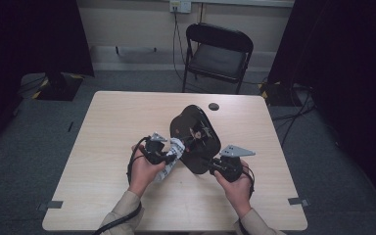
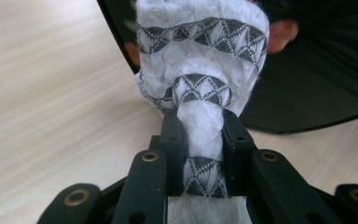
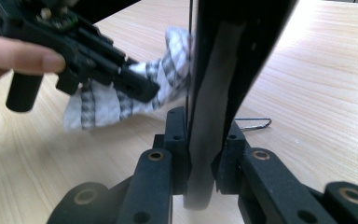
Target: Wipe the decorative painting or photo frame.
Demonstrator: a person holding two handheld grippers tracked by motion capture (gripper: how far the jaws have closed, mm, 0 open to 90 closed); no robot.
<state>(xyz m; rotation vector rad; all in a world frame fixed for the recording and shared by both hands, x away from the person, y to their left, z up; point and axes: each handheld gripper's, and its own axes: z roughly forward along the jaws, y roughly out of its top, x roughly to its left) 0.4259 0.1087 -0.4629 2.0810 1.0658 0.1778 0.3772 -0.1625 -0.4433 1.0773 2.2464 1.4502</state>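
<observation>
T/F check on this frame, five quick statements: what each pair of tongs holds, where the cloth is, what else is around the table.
1. The left tongs are shut on a white cloth with grey patterned bands. True.
2. The right tongs hang open above the table. False: they are clamped on the edge of a black mirror.
3. The cloth is up against the mirror's glossy face. True, in the high view and the left gripper view.
4. The mirror lies flat on the wooden table. False: it is tilted up, held by the right tongs.
5. A red stool stands behind the table. False: it is a black folding chair.
</observation>
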